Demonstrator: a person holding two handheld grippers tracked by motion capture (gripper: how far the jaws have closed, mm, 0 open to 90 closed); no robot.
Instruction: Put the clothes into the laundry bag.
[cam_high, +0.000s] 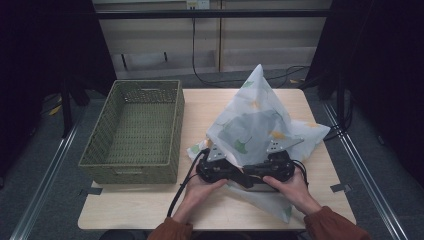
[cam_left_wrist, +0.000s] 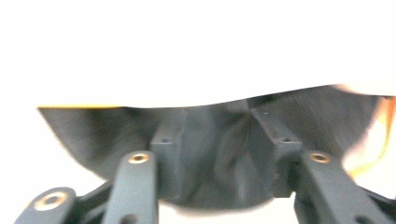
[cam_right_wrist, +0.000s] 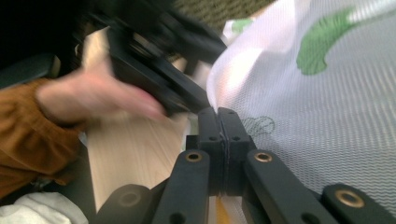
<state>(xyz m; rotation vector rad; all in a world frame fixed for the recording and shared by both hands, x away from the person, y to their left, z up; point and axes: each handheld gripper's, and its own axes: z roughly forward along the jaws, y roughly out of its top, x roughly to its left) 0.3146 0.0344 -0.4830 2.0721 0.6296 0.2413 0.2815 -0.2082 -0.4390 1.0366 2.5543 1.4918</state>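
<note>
Basket (cam_high: 132, 131) stands left of mesh bag (cam_high: 257, 117); right gripper (cam_right_wrist: 218, 114) pinches it, left gripper (cam_left_wrist: 219, 135) jaws apart

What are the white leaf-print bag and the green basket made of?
Bag: looks like thin, matte mesh fabric; the right gripper view shows a fine net weave, and a dark shape shows through it. It may be synthetic; I can't tell. The right tool is pinched shut on its edge. Basket: woven strands, wicker or paper cord by the look, olive and dull; the weave shows on walls and floor.

No readable text; views partly blurred
</note>
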